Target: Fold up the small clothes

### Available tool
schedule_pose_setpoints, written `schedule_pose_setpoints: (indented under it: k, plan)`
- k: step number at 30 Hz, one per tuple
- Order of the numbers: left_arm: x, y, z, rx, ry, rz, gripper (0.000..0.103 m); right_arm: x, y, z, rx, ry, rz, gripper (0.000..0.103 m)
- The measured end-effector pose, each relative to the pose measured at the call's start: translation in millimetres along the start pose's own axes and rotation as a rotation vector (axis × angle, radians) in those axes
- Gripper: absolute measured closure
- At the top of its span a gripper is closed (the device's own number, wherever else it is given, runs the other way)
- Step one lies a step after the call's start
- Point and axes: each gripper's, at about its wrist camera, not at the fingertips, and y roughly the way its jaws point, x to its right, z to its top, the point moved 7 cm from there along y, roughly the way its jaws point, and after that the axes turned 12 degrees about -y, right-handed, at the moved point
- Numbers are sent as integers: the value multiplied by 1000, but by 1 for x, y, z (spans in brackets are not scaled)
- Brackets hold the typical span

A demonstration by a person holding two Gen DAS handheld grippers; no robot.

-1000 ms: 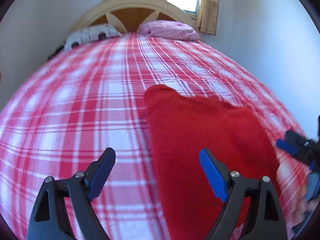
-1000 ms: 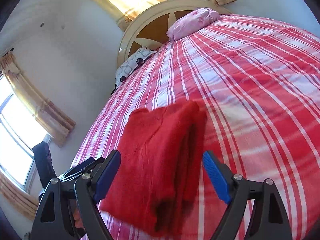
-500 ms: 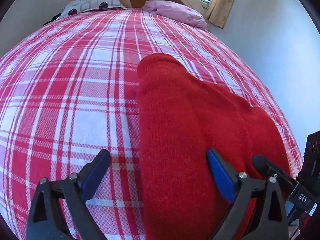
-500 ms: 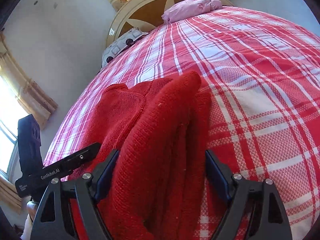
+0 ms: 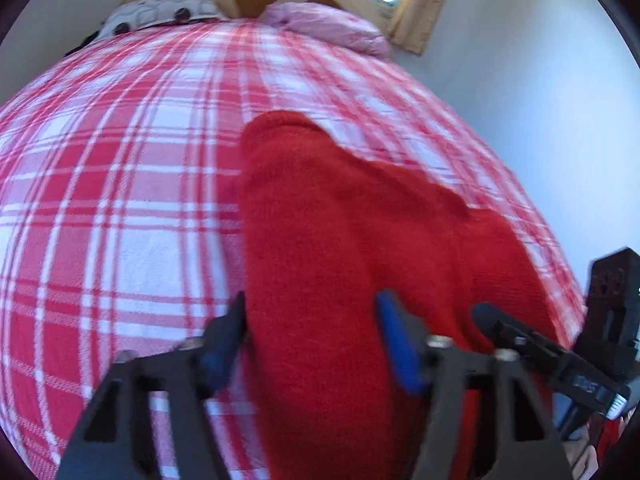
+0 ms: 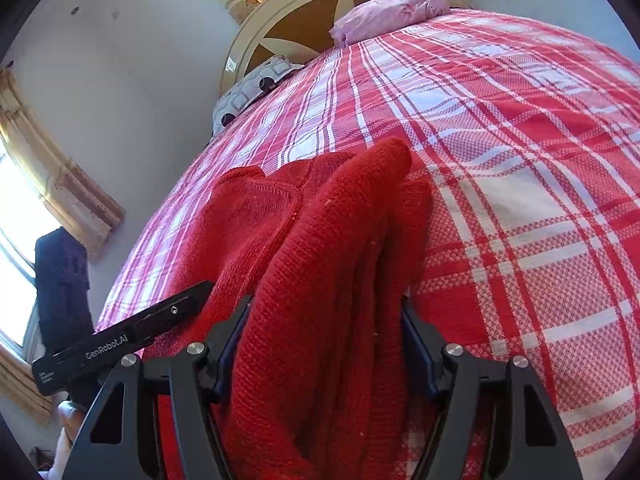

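The left gripper (image 5: 310, 344) is pinching the left fold of the red sweater (image 5: 352, 248), which is lying on the bed (image 5: 120, 200) ahead of it. The right gripper (image 6: 326, 344) is clamping the sweater's bunched right fold, with checked bedding stretching beyond toward the pillows (image 6: 392, 10).

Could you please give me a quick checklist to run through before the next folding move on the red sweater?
1. Right gripper on the red sweater: jaws press against a thick folded edge on both sides. Ok.
2. Left gripper on the sweater: cloth fills the gap and both jaws touch it, but the view is blurred. Cannot tell whether it is clamped.
3. Both grippers at the near edge: ok.
4. Far end of the sweater resting on the plaid bedspread: ok.
5. Layers aligned: a sleeve-like flap stands proud. Not ok.
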Motion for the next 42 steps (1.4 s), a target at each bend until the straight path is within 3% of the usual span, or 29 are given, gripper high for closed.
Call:
schedule_pose_setpoints:
  k: [1,3,5,8,25,42]
  plan:
    - [2,-1,-1,9,18,8,46,-2,0,1,2,-7,3,48]
    - [6,-4,-1,22,45,16,54,-7,-1,2,6,-25,8,53]
    - [5,-8,2,20,35,15,63,-10,-3,4,3,-36,-4,56]
    - [2,-21,6,23,-5,2,66,-20,-11,10,15,-54,-25,58]
    - [-13,-64,-15,81,45,104,67,-67,-43,-12,112,88,64,60]
    - [-90,-130,-29,144,-24,206,67,-171,-32,-32,82,6,170,60]
